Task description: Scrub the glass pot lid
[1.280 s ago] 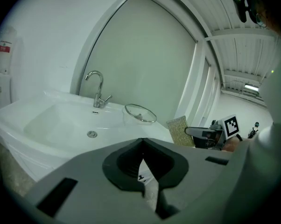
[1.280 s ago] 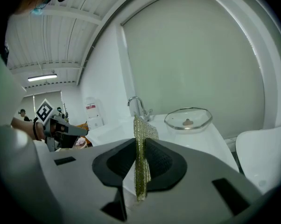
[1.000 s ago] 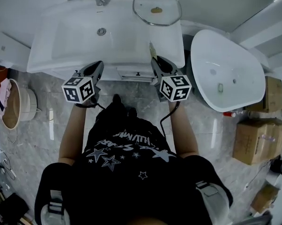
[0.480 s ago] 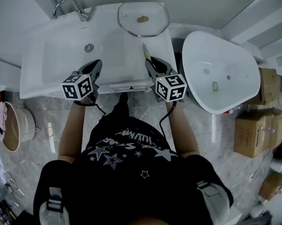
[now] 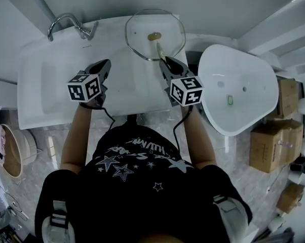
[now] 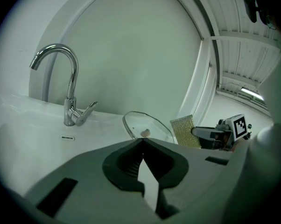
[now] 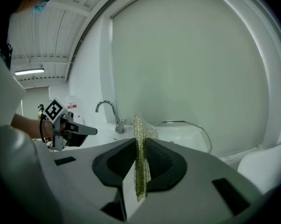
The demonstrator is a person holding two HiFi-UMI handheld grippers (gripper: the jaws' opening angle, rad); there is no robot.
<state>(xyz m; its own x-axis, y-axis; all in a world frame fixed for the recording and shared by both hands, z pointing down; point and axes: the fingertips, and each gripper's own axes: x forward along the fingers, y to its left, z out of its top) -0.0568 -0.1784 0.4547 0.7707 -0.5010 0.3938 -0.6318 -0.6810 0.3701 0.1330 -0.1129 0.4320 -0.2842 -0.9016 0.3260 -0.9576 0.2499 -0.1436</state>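
Note:
The glass pot lid [image 5: 142, 27] lies flat on the back right of the white sink top, its tan knob [image 5: 154, 36] at the centre. My right gripper [image 5: 163, 61] is shut on a yellow-green scrub pad [image 5: 160, 49] that stands on edge just at the lid's near rim. The right gripper view shows the pad [image 7: 141, 139] pinched between the jaws, with the lid's rim [image 7: 182, 122] beyond. My left gripper [image 5: 106, 63] hovers over the sink top left of the lid, shut and holding nothing. In the left gripper view the lid [image 6: 152, 125] lies ahead.
A chrome faucet [image 5: 71, 23] stands at the back left of the sink [image 5: 46, 95]. To the right of the sink sits a white oval basin [image 5: 254, 105]. Cardboard boxes [image 5: 274, 146] are at the far right, and a wooden tub [image 5: 13, 151] is on the floor at the left.
Both grippers have moved forward over the sink top. The right gripper's pad, earlier short of the lid, now reaches its near rim.

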